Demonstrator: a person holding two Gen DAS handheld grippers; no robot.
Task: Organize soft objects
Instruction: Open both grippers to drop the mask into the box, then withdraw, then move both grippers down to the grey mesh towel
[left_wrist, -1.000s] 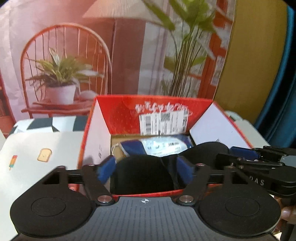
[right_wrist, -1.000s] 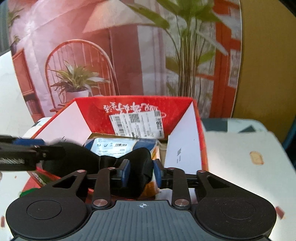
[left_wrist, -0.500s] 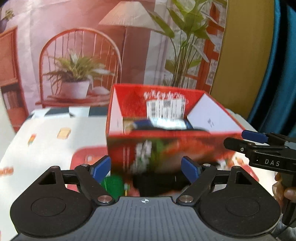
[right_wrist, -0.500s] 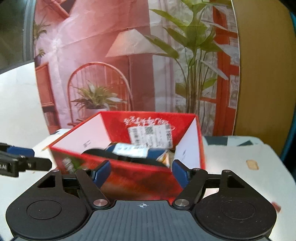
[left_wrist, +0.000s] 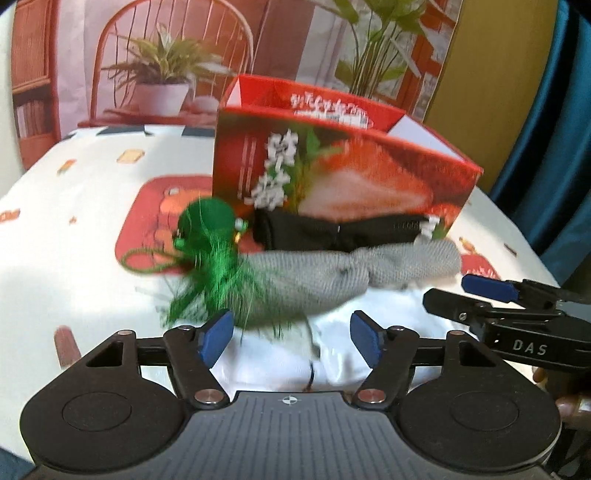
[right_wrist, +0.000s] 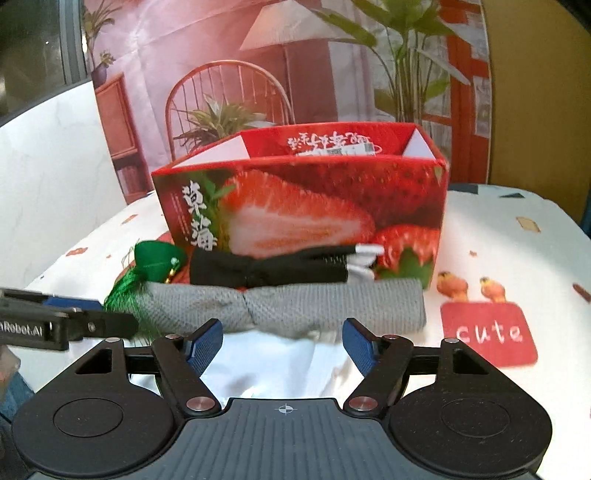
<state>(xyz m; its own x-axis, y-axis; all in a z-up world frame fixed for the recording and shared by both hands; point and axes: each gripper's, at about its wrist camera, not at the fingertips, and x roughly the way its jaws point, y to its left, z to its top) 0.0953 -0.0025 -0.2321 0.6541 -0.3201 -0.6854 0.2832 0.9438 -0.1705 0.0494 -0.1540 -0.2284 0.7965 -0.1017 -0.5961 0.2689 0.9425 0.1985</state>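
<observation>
A red strawberry box (left_wrist: 343, 177) (right_wrist: 295, 206) stands open-topped on the table. Along its front lie a black cloth (left_wrist: 332, 230) (right_wrist: 266, 269), a rolled grey knitted cloth (left_wrist: 332, 277) (right_wrist: 295, 306) and a green tasselled ornament (left_wrist: 210, 236) (right_wrist: 155, 258). A white cloth (left_wrist: 280, 354) (right_wrist: 266, 362) lies nearest. My left gripper (left_wrist: 291, 332) hovers over the white cloth with its jaws closing; the pads press on nothing. My right gripper (right_wrist: 282, 341) is open above the same cloth, just short of the grey roll. Each gripper shows at the edge of the other's view.
The table wears a white cloth with small prints, a red patch (left_wrist: 162, 218) left of the box and a red "cute" patch (right_wrist: 487, 332) to the right. A printed backdrop of a chair and plants hangs behind. A blue curtain (left_wrist: 554, 147) is at far right.
Both grippers pulled back out of the box and sank toward the table. The black thing they held stayed in the box. The right jaws opened; the row of soft things came into view.
</observation>
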